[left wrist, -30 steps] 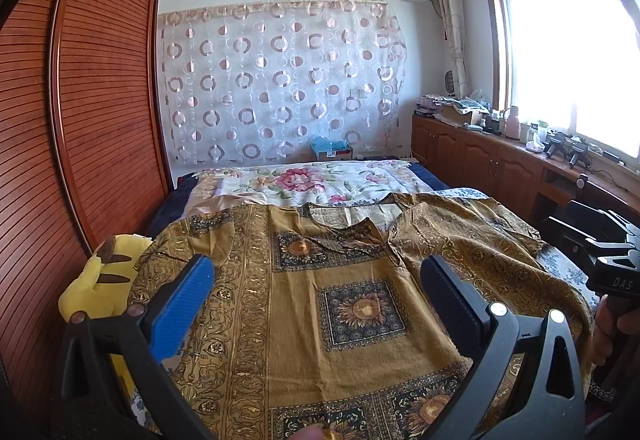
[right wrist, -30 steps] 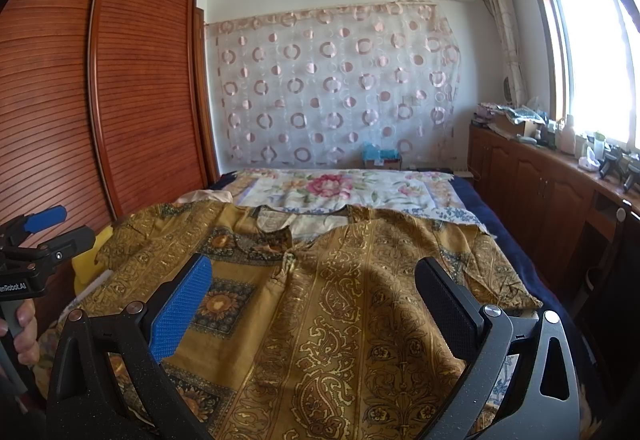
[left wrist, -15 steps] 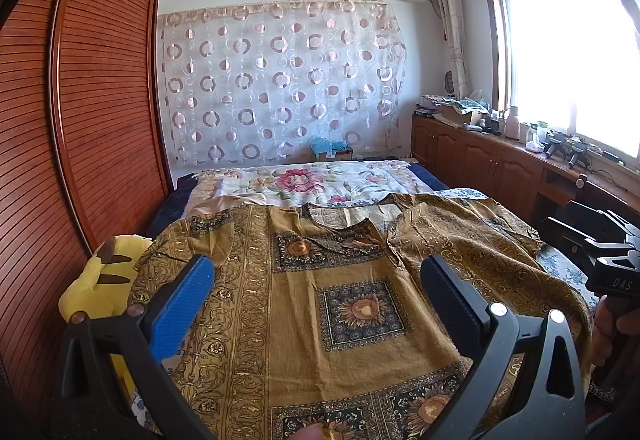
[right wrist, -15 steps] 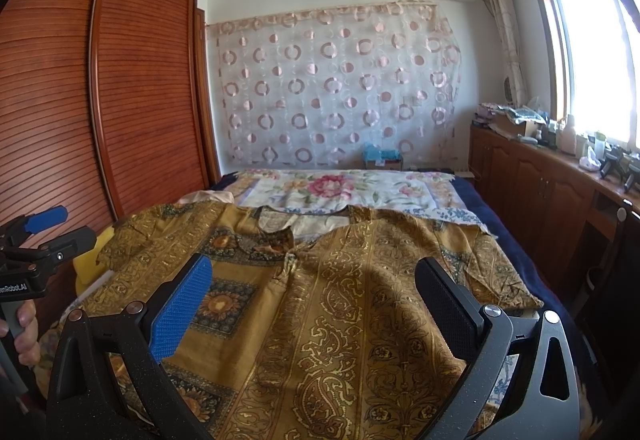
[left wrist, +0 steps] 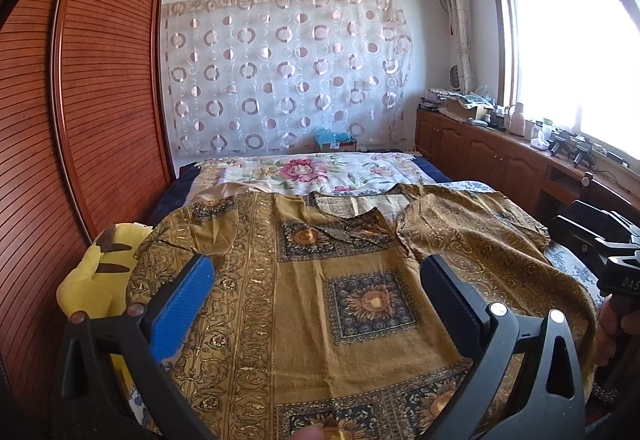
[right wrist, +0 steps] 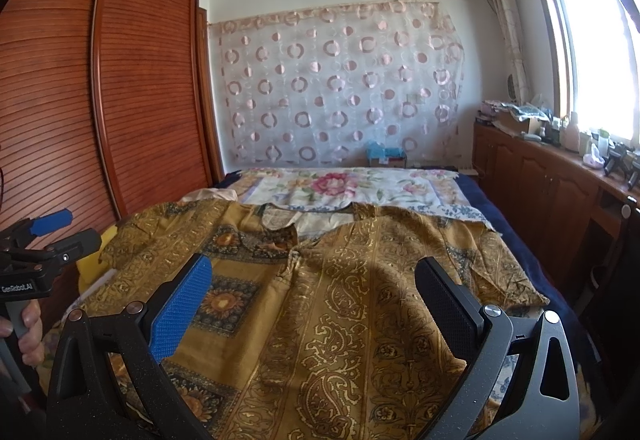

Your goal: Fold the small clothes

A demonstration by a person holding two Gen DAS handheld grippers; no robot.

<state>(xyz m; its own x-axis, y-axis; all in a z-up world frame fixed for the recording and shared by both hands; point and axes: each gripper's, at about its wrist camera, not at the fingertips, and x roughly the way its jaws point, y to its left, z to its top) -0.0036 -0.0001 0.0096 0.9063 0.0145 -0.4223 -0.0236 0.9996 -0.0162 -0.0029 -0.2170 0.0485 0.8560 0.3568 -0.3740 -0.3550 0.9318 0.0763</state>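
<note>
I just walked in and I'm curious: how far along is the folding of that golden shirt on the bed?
Barely begun. Done: the shirt lies spread face-up on the bed, though its right side looks rumpled. In hand: nothing; the left hand-held gripper and right hand-held gripper both hover open above the cloth, gripping none of it. Left: every fold, sleeves and body alike.
</note>
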